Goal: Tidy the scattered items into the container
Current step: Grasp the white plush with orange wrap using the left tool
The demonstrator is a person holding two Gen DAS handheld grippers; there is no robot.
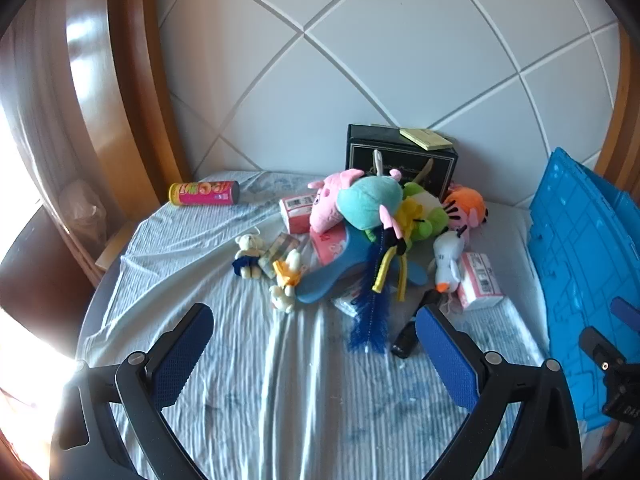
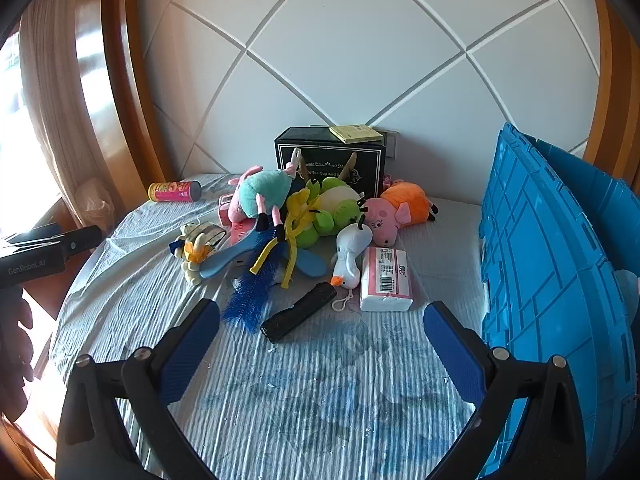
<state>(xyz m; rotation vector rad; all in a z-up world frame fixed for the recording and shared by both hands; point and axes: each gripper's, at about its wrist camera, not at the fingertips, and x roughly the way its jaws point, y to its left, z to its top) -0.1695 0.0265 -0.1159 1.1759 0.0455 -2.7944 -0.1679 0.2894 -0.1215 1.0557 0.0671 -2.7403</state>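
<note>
Both tongs, the left tongs [image 1: 314,350] and right tongs [image 2: 322,346], hover wide open and empty above the bed [image 2: 304,400], angled toward the scattered toys [image 2: 320,212] heaped beside the blue crate [image 2: 552,272] awaiting them at right.

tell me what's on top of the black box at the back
A yellow pad of notes lies on the black box near its right end. The box's lower front is covered by plush toys; its contents cannot be seen.
</note>
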